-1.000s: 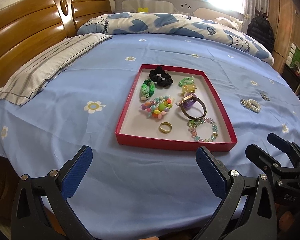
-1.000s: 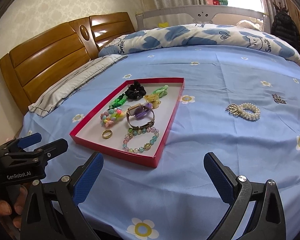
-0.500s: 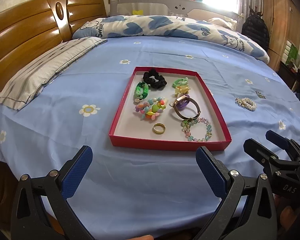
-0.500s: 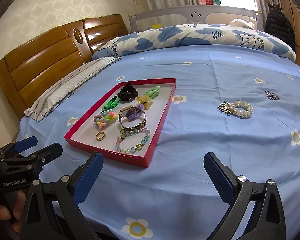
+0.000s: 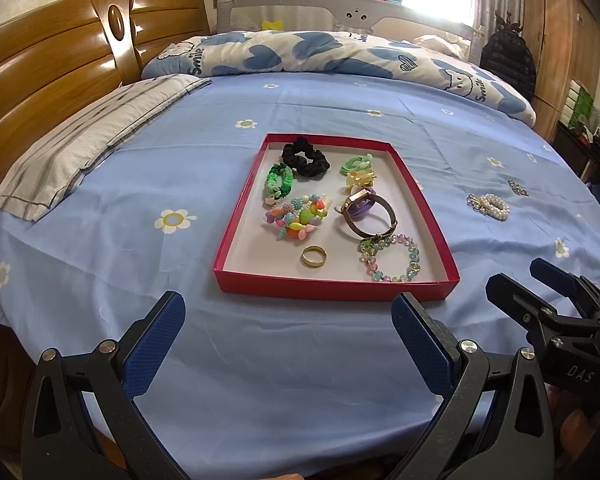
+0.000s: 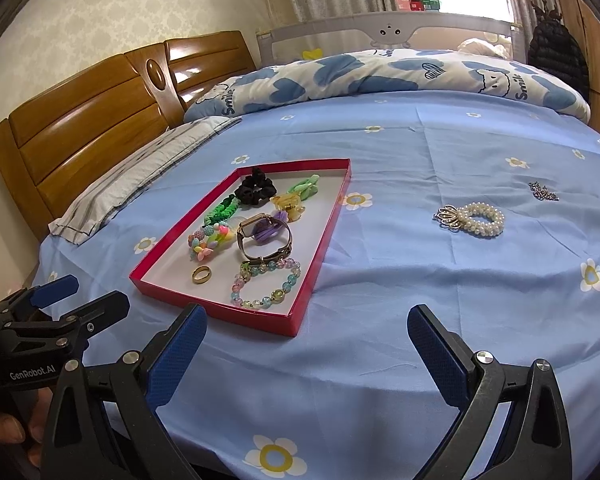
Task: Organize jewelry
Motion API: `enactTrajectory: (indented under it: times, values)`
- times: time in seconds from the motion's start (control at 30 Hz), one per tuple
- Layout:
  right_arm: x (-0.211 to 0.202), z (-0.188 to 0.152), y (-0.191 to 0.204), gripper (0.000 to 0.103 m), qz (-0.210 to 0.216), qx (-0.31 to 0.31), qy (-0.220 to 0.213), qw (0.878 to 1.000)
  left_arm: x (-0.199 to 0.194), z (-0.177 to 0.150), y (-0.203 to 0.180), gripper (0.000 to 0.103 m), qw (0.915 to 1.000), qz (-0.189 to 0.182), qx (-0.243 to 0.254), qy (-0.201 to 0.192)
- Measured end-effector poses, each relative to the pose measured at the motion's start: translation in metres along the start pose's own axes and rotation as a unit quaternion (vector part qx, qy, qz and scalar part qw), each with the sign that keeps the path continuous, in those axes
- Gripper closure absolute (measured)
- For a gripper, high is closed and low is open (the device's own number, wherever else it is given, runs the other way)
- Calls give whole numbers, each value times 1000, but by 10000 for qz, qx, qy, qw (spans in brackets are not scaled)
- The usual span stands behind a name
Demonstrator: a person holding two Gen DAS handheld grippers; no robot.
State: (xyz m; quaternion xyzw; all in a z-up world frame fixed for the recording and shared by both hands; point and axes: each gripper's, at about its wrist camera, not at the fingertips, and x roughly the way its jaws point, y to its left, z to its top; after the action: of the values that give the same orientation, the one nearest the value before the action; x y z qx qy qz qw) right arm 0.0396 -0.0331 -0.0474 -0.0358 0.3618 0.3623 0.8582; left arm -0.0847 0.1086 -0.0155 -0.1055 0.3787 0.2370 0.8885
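Note:
A red tray (image 5: pixel 332 289) (image 6: pixel 324 240) lies on the blue bedsheet and holds several pieces: a black scrunchie (image 5: pixel 305 157), a gold ring (image 5: pixel 314 256), a watch (image 5: pixel 369 210) and a bead bracelet (image 5: pixel 392 258). A pearl bracelet (image 5: pixel 489 206) (image 6: pixel 473 219) and a small silver brooch (image 5: pixel 517 188) (image 6: pixel 543 192) lie on the sheet right of the tray. My left gripper (image 5: pixel 288 334) is open and empty, near the bed's front edge before the tray. My right gripper (image 6: pixel 306 344) is open and empty, also at the front edge, right of the left one.
A striped grey pillow (image 5: pixel 88 136) lies at the left by the wooden headboard (image 5: pixel 52 68). A rolled blue-and-white quilt (image 5: pixel 340 56) lies across the far side. A wardrobe (image 5: pixel 556 40) stands at the right.
Both grippers have drawn back and risen slightly from the tray, so the tray and the pearl bracelet look smaller and farther. Both stay open and empty.

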Motion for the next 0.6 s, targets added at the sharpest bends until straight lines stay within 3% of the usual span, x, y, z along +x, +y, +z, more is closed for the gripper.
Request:
enactTrajectory:
  times: [0.6]
  values:
    - [0, 1, 1, 1, 11, -27, -4, 10000, 0, 0, -3, 0, 10000, 21, 23, 5]
